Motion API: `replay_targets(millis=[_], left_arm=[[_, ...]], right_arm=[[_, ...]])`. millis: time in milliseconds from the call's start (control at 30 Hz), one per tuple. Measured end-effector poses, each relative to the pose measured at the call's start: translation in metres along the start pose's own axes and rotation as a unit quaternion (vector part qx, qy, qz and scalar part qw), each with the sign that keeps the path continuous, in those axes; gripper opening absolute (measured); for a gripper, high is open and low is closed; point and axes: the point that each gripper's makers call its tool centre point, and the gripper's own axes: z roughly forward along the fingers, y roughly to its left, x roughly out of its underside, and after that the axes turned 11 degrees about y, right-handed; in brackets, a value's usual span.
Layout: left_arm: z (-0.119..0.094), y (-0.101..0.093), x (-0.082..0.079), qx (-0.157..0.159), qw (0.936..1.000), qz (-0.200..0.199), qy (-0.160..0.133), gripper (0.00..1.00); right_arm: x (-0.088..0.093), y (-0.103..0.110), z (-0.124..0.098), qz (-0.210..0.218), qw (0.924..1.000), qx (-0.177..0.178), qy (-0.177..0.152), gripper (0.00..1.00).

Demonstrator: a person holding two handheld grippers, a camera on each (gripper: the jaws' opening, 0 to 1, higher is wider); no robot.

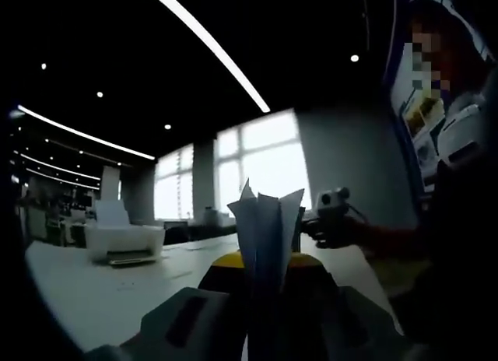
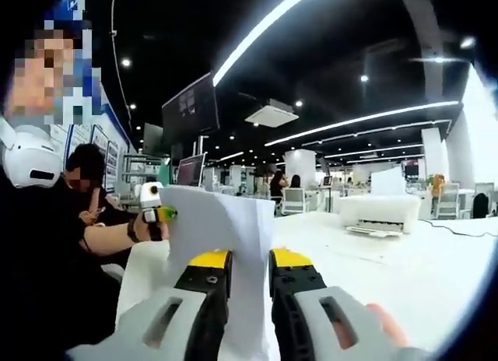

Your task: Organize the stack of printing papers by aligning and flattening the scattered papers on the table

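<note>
We read no text anywhere. Wall posters (image 2: pixel 99 143) at left of right gripper view too small, blurred. Hanging screen (image 2: pixel 191 104) upper left-centre dark, no legible characters.

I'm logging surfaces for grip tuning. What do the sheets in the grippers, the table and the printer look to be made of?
Sheets: thin white paper with a matte look, edges fanned and slightly bent. Table: smooth white top, probably laminate, though the material is unclear. Printer: white casing, most likely plastic, with soft rounded edges.
</note>
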Motion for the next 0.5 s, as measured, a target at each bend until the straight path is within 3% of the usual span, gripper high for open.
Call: replay_targets(millis=[167,200,300,500], left_arm=[[0.0,0.0,0.0,0.0,1.0,0.001,0.001,0.17],[0.0,-0.001,-0.001,-0.001,1.0,0.003,0.001,0.17],[0.001,-0.003,-0.002,0.0,1.0,0.006,-0.002,0.17],[0.001,-0.004,-0.003,0.001,1.0,0.006,-0.003,0.17]], right_arm=[[-0.001,0.0,0.004,0.008,0.9997,0.02,0.006,0.24],[0.0,-0.005,0.007,0.01,0.9985,0.052,0.017,0.24],[-0.002,0.0,0.016,-0.002,0.997,0.072,0.026,0.25],[-0.001,-0.001,0.019,-0.001,0.9963,0.08,0.032,0.27]])
